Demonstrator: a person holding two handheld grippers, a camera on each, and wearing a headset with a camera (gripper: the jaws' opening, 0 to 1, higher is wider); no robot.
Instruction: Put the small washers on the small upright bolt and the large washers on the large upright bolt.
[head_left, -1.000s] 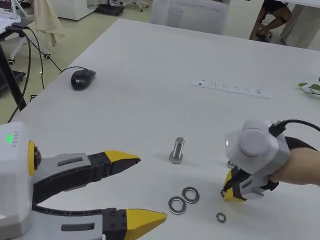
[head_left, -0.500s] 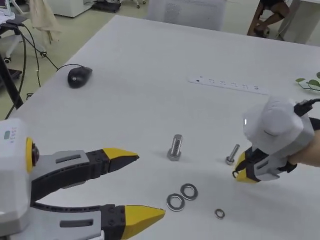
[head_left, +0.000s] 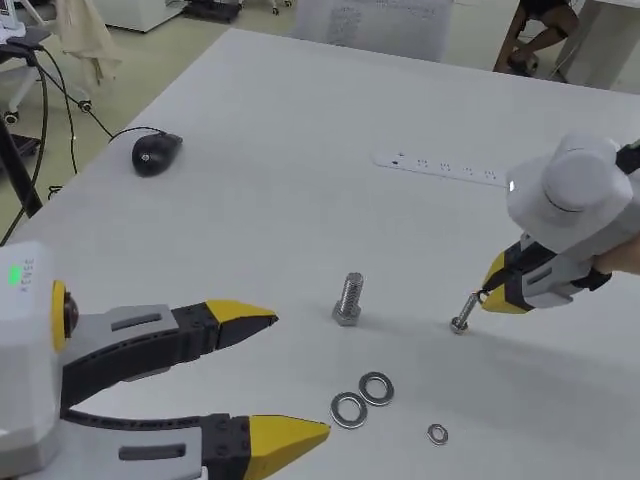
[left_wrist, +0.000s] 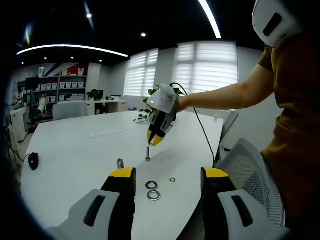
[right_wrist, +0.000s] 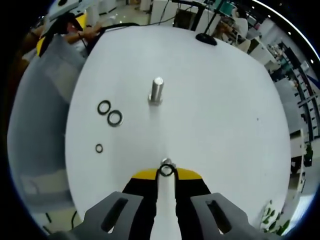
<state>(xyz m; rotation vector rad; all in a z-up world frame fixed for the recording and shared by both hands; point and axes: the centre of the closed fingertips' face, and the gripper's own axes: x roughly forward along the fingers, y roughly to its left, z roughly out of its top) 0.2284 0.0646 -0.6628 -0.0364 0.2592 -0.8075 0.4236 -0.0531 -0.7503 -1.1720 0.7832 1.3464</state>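
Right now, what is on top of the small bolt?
The right tongs hold a small washer at the tip of the small bolt. Whether the ring is already around the thread cannot be seen, because the tongs cover it.

Bright open office around a long white table (head_left: 300, 130).
Blinds (left_wrist: 206, 65) cover tall windows (left_wrist: 141, 75), light strips (left_wrist: 70, 48) curve overhead, shelves (left_wrist: 55, 90) line the far wall, a mesh chair (left_wrist: 247, 167) stands close by.

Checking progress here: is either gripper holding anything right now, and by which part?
The right gripper pinches a small washer by its rim, right over the small bolt. The left gripper is open and empty.
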